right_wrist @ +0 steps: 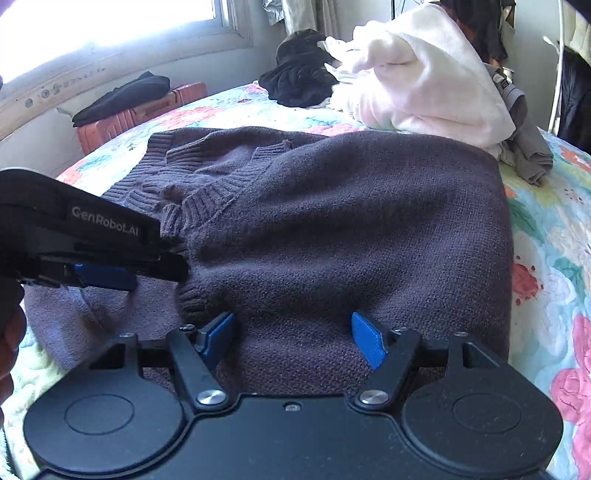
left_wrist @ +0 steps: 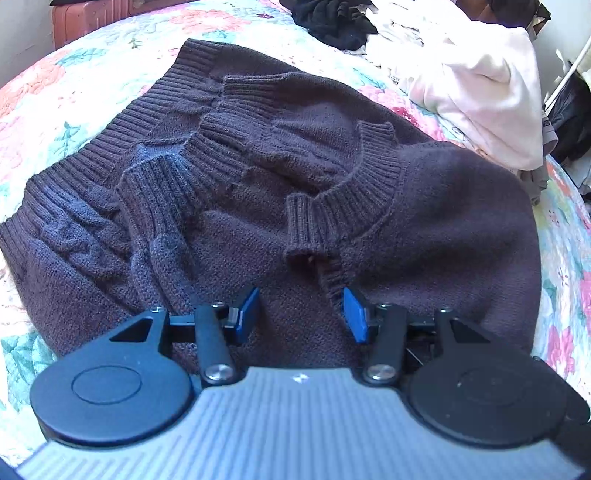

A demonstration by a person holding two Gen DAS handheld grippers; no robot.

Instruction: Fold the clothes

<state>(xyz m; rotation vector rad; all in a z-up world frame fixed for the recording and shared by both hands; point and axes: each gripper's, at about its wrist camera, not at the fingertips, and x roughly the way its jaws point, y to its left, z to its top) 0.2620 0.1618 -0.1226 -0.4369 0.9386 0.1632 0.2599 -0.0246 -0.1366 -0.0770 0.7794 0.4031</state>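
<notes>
Left gripper (left_wrist: 301,310) and right gripper (right_wrist: 293,341): both released, nothing clamped, poised over the dark purple knitted sweater (left_wrist: 424,229). Sweater lies partly folded on floral quilted bedspread (left_wrist: 40,110). At 1 o'clock, heap of white and black clothes (right_wrist: 417,74); at 11 o'clock, bright window (right_wrist: 110,18).

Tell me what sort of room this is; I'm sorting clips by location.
Most likely a bedroom: a floral quilt under the sweater, piled clothes, and a window.
</notes>
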